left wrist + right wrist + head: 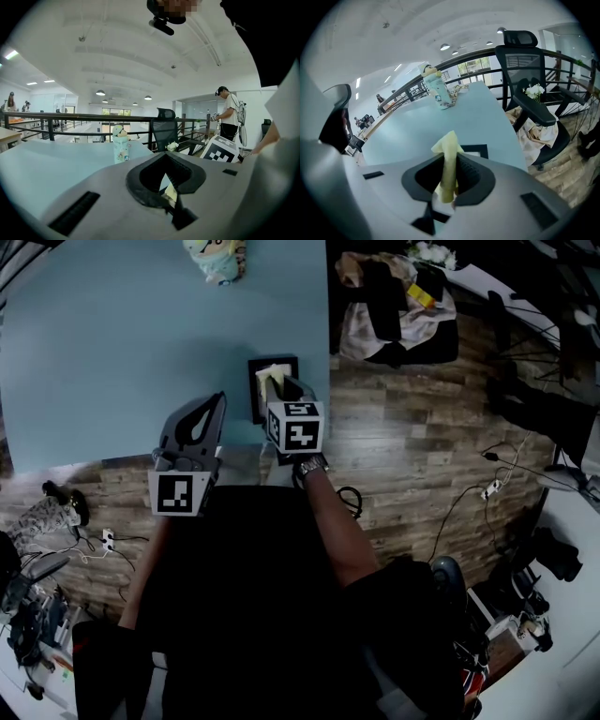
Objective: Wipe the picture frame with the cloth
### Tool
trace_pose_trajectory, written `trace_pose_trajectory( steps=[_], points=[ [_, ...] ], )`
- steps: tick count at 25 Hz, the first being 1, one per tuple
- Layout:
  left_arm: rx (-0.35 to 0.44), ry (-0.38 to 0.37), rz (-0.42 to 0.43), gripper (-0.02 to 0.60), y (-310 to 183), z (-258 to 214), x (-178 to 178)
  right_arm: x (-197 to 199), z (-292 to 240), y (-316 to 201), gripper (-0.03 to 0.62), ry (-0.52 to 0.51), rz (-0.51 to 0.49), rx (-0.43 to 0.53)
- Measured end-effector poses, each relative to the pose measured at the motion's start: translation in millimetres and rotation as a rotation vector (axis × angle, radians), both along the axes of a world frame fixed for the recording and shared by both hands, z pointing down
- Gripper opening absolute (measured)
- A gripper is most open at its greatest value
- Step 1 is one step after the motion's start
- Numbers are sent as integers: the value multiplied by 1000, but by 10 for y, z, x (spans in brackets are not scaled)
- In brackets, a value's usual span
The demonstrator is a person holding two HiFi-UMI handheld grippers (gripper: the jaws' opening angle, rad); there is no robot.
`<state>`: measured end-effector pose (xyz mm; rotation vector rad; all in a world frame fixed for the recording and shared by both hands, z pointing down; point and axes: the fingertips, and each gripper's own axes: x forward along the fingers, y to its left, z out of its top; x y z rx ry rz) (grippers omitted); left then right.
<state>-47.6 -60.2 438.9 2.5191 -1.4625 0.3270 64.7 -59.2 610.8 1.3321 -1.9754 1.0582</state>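
apparently barely started: right gripper [284, 392] jaws pinch the cloth [449, 164] by the picture frame [255, 395] at 12 o'clock, left gripper [216, 405] jaws pressed together, empty.

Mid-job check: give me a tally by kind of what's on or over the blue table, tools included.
Picture frame: 1
Cloth: 1
Bottle: 1
Tools: 2, the left tool shut and empty, the right tool shut on the cloth
Total: 5
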Motion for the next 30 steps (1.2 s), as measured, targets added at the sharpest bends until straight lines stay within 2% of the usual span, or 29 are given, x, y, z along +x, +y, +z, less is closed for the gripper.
trace_pose_trajectory(
  steps=[13,23,30],
  points=[
    [-11,-17,-31,-3,112,32,-196,-374,107,95,58,-26,-59,-27],
    [-23,-18,-56,-3,121,61,-261,-397,184,90,58,-24,-68,-49],
    [-23,-19,-37,-3,38,77,-159,-316,233,79,58,-17,-67,-65]
  ],
)
